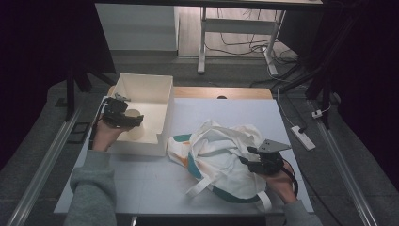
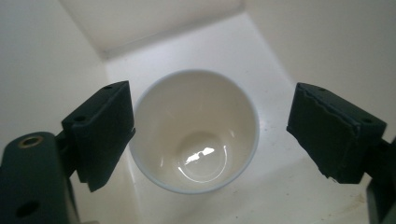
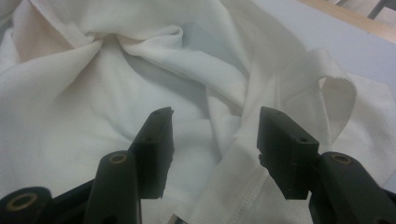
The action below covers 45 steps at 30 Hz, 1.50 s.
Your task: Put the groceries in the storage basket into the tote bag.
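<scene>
Left tool stands wide open inside the white box, jaws flanking a white cup without touching. Glazed and smooth, it looks slippery and breakable; best gripped across the rim. Right tool hovers half-open, empty, over the soft cloth bag.

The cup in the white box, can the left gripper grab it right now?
Probably yes. The left gripper hangs over the cup, which stands upright in the white box, with its jaws open on either side of the rim. Nothing sits between them and the cup, so closing should catch it.
</scene>
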Tool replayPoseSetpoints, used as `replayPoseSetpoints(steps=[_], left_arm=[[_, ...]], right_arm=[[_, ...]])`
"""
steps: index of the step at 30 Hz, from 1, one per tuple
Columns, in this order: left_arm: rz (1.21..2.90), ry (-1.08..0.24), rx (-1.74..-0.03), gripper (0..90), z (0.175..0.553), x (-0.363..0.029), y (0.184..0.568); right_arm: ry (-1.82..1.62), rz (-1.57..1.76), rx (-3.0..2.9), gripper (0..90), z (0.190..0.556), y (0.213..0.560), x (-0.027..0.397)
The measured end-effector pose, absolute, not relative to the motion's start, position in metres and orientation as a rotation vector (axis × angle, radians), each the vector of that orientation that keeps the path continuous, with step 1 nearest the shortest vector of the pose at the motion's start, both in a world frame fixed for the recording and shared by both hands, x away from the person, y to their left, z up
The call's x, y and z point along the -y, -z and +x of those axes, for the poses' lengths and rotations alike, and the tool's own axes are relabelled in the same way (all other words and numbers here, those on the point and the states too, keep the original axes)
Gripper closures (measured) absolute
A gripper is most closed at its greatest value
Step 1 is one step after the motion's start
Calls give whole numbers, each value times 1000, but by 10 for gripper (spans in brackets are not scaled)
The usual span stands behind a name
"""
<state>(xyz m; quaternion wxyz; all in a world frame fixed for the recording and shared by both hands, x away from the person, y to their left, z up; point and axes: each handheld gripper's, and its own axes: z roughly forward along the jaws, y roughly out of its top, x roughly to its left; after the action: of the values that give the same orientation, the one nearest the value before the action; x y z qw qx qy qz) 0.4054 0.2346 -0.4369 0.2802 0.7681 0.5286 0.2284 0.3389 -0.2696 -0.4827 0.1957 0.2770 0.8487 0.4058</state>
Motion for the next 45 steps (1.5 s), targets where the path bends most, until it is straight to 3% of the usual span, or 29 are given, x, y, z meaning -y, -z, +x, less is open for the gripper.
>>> replayPoseSetpoints(steps=[16,31,45], left_arm=[[2103,-639,-1526,85,416,-228,443],[2156,-616,-1581,173,421,-225,447],[2145,-592,-1527,195,419,-226,446]], right_arm=[[-1123,766,-2388,461,339,484,267],[-1122,760,-2392,461,338,486,265],[-1109,760,-2392,460,338,486,265]])
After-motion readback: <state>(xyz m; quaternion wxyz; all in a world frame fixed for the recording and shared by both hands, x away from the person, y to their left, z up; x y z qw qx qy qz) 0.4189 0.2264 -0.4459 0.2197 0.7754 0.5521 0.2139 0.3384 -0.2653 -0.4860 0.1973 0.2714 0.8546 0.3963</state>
